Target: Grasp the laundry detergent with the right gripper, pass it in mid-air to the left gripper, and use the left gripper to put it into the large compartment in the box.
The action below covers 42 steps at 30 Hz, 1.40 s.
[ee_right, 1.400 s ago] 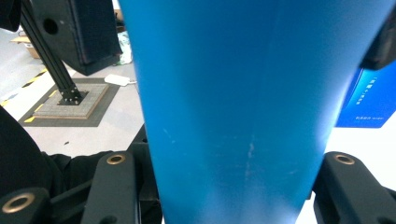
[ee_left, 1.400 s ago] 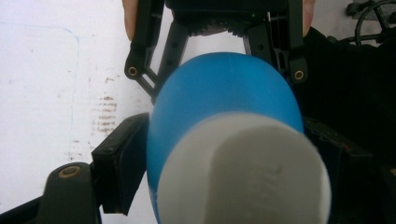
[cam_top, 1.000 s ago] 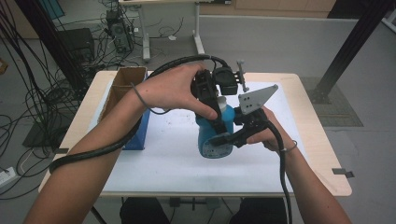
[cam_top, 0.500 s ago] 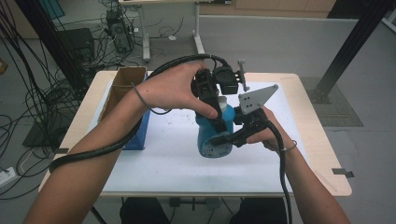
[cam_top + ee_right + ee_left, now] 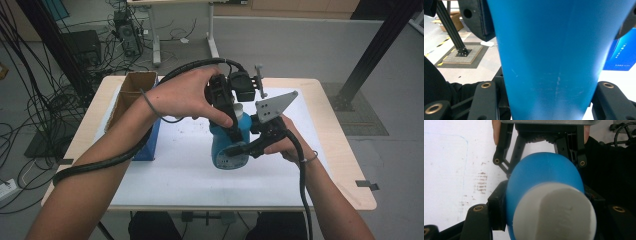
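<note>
A blue bottle [image 5: 226,145] with a white cap [image 5: 554,212] stands on the white mat [image 5: 175,170] at the table's middle. My left gripper [image 5: 234,125] comes down from above, and its jaws are shut on the bottle's neck just under the cap. My right gripper [image 5: 232,151] reaches in from the right and is shut on the bottle's lower body. In the left gripper view the blue shoulder [image 5: 544,172] sits between the right gripper's fingers [image 5: 504,165]. In the right gripper view the blue wall [image 5: 549,57] stands tight between my jaws.
An open cardboard box [image 5: 132,90] stands at the table's left, with a blue box [image 5: 150,142] just in front of it. A black post [image 5: 375,50] rises off the table's far right. Cables trail across the floor at the left.
</note>
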Each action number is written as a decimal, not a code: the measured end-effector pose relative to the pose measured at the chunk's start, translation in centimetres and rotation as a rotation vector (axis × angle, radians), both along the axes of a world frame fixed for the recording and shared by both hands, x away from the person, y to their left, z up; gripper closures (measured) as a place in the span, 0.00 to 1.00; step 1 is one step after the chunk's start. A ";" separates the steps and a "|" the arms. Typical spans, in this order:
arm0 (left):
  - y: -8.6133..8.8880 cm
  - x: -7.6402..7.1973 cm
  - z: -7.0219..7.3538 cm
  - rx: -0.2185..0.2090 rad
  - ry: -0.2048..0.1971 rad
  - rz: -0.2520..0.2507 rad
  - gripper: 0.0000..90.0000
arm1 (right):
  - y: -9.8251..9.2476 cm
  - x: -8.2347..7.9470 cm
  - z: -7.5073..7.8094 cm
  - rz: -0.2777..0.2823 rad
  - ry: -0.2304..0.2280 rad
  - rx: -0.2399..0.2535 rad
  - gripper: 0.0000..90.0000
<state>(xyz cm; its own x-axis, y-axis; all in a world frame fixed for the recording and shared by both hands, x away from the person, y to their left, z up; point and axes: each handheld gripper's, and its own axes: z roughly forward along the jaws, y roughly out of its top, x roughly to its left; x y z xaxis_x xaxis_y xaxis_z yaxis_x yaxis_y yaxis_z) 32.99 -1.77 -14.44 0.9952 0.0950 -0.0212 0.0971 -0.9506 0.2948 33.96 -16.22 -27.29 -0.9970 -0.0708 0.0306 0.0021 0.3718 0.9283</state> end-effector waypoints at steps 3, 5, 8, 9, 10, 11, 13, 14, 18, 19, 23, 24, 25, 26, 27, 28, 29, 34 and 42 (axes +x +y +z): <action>0.0 0.0 0.0 0.000 -0.003 -0.001 0.42 | 0.0 0.0 0.0 0.001 0.000 0.001 0.50; 0.0 -0.1 0.1 -0.001 -0.005 0.000 0.42 | 0.0 0.0 0.0 0.000 -0.001 0.002 0.50; 0.0 -0.1 0.1 0.002 -0.004 0.002 0.42 | 0.0 0.0 0.1 0.000 -0.004 0.000 0.50; 0.0 -0.1 0.1 0.001 -0.003 0.002 0.42 | 0.0 -0.1 0.1 0.001 -0.002 -0.002 0.50; 0.0 -0.2 0.1 0.002 -0.003 0.001 0.42 | 0.0 -0.1 0.1 0.001 -0.002 -0.001 0.50; 0.0 -0.2 0.1 0.001 -0.002 0.003 0.42 | 0.0 -0.1 0.1 0.002 -0.001 -0.001 0.50; 0.0 -0.2 0.1 0.004 -0.005 -0.003 0.42 | 0.0 -0.1 0.1 0.002 0.000 0.000 0.50; 0.0 -0.2 0.1 0.001 -0.005 0.000 0.42 | 0.0 -0.1 0.1 0.002 -0.001 0.000 0.50; -0.1 -0.3 0.2 0.003 -0.005 0.000 0.42 | -0.1 -0.2 0.1 0.001 -0.002 0.002 0.50; -0.1 -0.2 0.2 0.007 -0.007 -0.003 0.42 | -0.1 -0.2 0.1 0.002 -0.002 0.002 0.50; -0.2 -0.2 0.2 0.009 -0.008 -0.005 0.42 | -0.1 -0.1 0.1 0.001 -0.001 0.004 0.50; -0.2 -0.2 0.2 0.009 -0.008 -0.005 0.42 | -0.1 -0.1 0.1 0.001 -0.002 0.002 0.50; -0.1 -0.2 0.2 0.009 -0.008 -0.005 0.42 | -0.1 -0.2 0.1 0.002 -0.002 0.002 0.50; -0.1 -0.2 0.2 0.004 -0.006 0.001 0.42 | -0.1 -0.1 0.1 0.002 -0.001 0.003 0.50; -0.1 -0.2 0.2 0.007 -0.008 -0.004 0.42 | -0.1 -0.1 0.1 0.003 -0.001 0.003 0.50; -0.1 -0.2 0.2 0.002 -0.007 -0.001 0.42 | -0.1 -0.1 0.1 0.003 0.000 0.004 0.50; -0.1 -0.2 0.2 0.002 -0.006 0.000 0.42 | -0.1 -0.1 0.1 0.003 -0.001 0.004 0.50; -0.1 -0.2 0.2 0.003 -0.013 -0.002 0.42 | -0.1 0.0 0.1 0.004 -0.002 0.004 0.50; 0.0 -0.1 0.2 0.003 -0.019 -0.002 0.42 | 0.0 0.1 0.1 0.004 -0.007 0.007 0.50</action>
